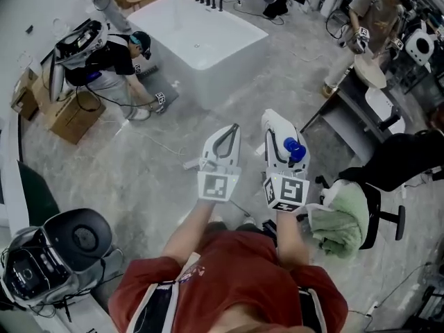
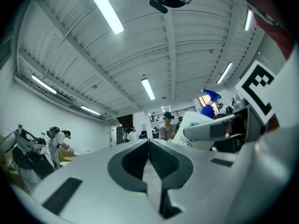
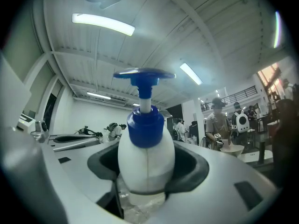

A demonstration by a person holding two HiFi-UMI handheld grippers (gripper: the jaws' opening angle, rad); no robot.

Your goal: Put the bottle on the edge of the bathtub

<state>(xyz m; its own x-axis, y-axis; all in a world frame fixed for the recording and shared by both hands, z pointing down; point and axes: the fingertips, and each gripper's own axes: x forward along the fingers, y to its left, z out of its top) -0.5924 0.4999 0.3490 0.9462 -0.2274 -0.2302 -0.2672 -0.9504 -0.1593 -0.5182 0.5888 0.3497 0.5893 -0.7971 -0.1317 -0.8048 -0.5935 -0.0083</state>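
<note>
Right tool [image 1: 283,143] grips white bottle [image 3: 145,157] round belly, pump up, ready for carrying. Left tool [image 1: 223,148] pressed together, empty, just beside. Bathtub [image 1: 232,64] well ahead; bottle not there yet.

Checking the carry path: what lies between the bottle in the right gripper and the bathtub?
Only bare grey floor, as the head view shows. The bottle is clamped in the right gripper, and the white bathtub stands beyond it.

White bathtub [image 1: 218,73] on grey floor [image 1: 132,168]
</note>
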